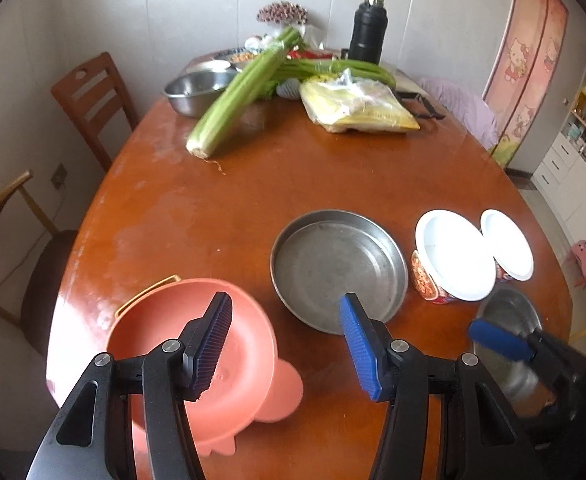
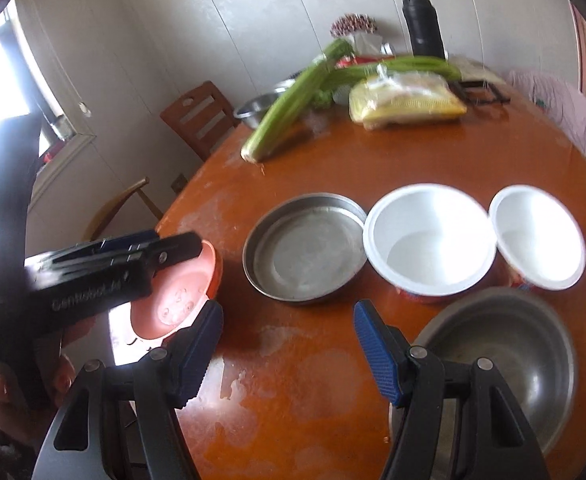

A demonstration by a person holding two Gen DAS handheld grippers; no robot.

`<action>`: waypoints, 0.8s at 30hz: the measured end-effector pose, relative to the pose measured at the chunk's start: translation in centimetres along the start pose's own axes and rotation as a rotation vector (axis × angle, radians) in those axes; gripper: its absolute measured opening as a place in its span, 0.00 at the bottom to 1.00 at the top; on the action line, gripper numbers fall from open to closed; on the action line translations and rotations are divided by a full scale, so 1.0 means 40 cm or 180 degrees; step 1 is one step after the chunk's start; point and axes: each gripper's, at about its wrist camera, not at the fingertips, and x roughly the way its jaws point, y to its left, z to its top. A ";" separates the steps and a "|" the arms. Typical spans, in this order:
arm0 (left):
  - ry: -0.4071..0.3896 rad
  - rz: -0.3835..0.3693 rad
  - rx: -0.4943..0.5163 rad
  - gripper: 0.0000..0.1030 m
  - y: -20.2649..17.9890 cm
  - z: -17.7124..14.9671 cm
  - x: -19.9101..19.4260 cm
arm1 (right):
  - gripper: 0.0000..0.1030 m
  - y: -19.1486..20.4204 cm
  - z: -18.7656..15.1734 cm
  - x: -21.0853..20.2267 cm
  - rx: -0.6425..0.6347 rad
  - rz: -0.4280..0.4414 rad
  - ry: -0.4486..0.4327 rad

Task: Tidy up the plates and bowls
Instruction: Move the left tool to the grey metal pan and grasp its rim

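Left wrist view: the left gripper is held open and empty over the pink bowl at the table edge; light, stiff plastic, best pinched at the rim

Right wrist view: the right gripper is open, empty. Counted: one steel plate, two white bowls, fragile, one steel bowl, slippery

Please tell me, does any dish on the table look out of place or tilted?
Yes. The pink plate sits at the table's near edge, apparently overhanging it and tilted. The metal pan and the two white bowls stand flat and upright.
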 end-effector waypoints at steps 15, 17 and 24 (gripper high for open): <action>0.0390 -0.0038 -0.0133 0.56 0.036 0.097 0.199 | 0.65 -0.024 0.033 0.152 0.0378 -0.0261 0.0314; 0.0412 -0.0027 -0.0161 0.56 0.043 0.103 0.219 | 0.65 -0.028 0.040 0.168 0.0396 -0.0299 0.0353; 0.0512 -0.0080 -0.0207 0.56 0.052 0.104 0.269 | 0.65 -0.028 0.059 0.210 0.0406 -0.0377 0.0469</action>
